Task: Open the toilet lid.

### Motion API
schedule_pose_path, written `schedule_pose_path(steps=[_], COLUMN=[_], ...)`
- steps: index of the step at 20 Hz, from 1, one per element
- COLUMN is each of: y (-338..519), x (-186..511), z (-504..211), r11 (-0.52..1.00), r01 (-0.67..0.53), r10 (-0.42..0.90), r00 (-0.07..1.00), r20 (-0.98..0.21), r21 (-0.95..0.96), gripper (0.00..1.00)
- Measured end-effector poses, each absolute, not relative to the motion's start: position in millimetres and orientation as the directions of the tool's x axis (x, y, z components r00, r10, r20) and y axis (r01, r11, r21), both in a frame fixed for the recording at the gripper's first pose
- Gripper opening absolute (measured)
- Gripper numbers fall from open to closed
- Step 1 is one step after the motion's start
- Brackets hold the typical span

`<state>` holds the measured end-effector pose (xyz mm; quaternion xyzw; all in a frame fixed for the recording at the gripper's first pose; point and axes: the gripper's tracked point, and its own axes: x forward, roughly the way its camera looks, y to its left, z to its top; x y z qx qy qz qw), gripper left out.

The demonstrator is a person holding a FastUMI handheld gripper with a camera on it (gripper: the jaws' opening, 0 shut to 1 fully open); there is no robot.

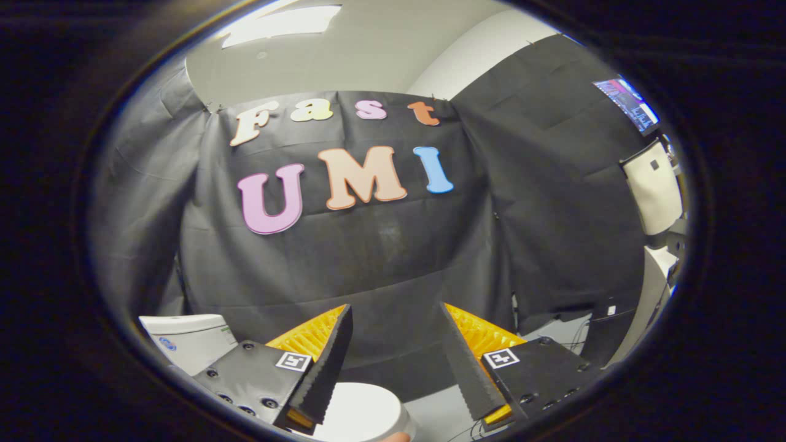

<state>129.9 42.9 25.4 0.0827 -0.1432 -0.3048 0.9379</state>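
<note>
My gripper (pixel 396 316) is open, its two fingers spread wide with nothing between them, pointing at the black cloth wall. Below and between the fingers lies the rounded white toilet lid (pixel 362 411), flat and closed as far as I can see, with only its upper part in view. A white toilet tank (pixel 187 341) stands to the left, behind the left finger (pixel 325 368). At the lid's lower edge a fingertip of a person's hand (pixel 396 437) peeks in.
The black cloth wall (pixel 381 258) hangs close ahead. To the right are a pale chair back (pixel 654 187), a lit screen (pixel 632 104) high up, and cables on the light floor (pixel 552 331).
</note>
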Motion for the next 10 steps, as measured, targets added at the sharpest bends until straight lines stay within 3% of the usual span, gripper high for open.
schedule_pose_path(steps=[4, 10], y=[46.4, 76.1], x=[132.1, 138.3], z=[6.3, -33.3], r11=[0.738, 0.703], r01=[0.600, 0.543], r10=[-0.664, -0.657], r00=[0.728, 0.743], r20=[0.172, 0.127], r21=[0.310, 0.459], gripper=[0.86, 0.86])
